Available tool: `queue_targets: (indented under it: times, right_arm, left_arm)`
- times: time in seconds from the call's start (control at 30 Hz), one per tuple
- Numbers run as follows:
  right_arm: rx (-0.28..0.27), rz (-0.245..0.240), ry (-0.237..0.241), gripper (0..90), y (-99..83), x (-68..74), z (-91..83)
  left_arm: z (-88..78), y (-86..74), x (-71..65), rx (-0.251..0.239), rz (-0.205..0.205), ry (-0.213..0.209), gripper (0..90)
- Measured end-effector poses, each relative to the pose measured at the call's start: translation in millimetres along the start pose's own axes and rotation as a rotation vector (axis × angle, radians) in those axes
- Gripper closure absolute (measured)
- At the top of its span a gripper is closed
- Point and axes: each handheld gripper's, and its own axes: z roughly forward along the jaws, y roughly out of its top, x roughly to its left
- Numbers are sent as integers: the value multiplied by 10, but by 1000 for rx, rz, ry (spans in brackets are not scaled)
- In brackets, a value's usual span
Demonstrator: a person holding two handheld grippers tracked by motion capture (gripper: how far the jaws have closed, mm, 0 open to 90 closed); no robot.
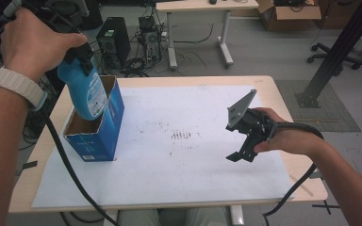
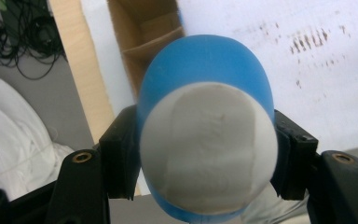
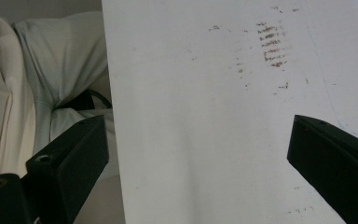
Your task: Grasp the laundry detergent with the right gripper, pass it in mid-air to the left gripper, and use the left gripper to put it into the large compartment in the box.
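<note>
From the high view, a blue bottle (image 1: 86,89) is held by the left gripper (image 1: 81,60) with its lower end inside the open top of a blue carton (image 1: 104,129), which stands on a white sheet (image 1: 179,155) at the table's left. The right gripper (image 1: 246,141) is held low over the sheet at the right, well apart. In the left gripper view, the bottle (image 2: 205,70) is clamped between both jaws above the carton's brown inside (image 2: 144,32). In the right gripper view, the jaws are spread wide, with nothing between them, above the smudged sheet (image 3: 200,116).
</note>
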Motion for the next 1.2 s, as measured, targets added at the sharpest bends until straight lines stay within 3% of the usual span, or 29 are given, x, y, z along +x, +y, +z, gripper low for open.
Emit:
queue_targets:
  times: [0.23,0.47,0.73,1.2]
  right_arm:
    - [10,14,0,54,-58,-25,-7]
    - [25,29,-4,54,-112,-47,-28]
    - [28,45,-12,54,-152,-51,-64]
    - [24,59,-15,52,-177,-40,-52]
  left_arm:
    - [107,53,168,-8,-66,8,381]
    - [280,92,246,-18,-99,27,381]
    - [435,112,301,-28,-106,51,381]
    - [842,32,367,-27,-125,34,381]
